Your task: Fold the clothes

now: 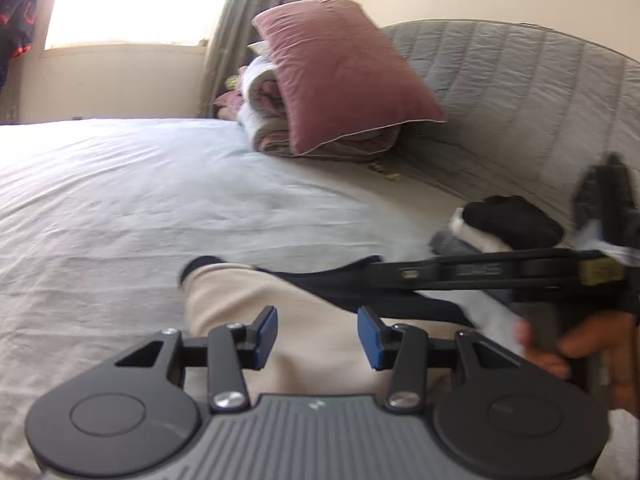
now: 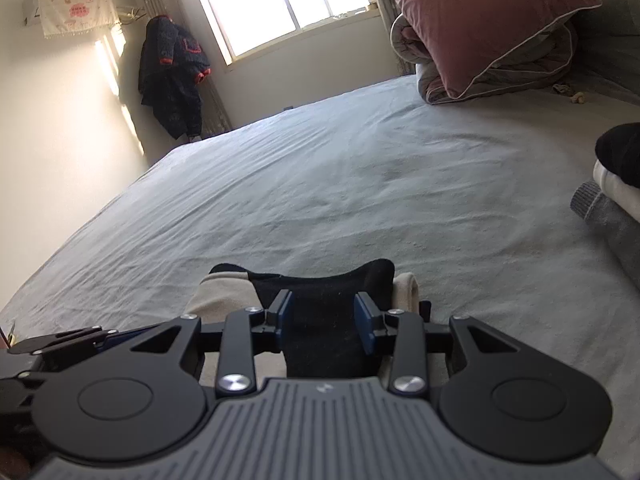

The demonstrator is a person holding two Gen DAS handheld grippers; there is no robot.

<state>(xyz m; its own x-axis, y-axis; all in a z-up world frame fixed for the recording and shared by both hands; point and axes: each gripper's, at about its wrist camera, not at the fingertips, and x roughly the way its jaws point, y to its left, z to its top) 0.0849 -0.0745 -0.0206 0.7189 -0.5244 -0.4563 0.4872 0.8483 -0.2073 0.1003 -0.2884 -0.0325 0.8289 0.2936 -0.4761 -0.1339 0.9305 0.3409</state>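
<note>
While we are working over the pale bed sheet (image 2: pixel 320 168), our left gripper (image 1: pixel 318 336) is hovering with jaws parted above the cream part of the cream-and-black garment (image 1: pixel 304 320), gripping nothing. Our right gripper (image 2: pixel 325 320) is straddling its black part, pads apart, not pinching. Folded clothes (image 2: pixel 618 184) are sitting stacked at the right.

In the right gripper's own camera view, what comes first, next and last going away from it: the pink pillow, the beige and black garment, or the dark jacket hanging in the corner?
From the right gripper:
1. Beige and black garment, directly under its fingers on the bed.
2. Pink pillow, far right, atop rolled bedding.
3. Dark jacket, hanging in the far left corner by the window.
</note>
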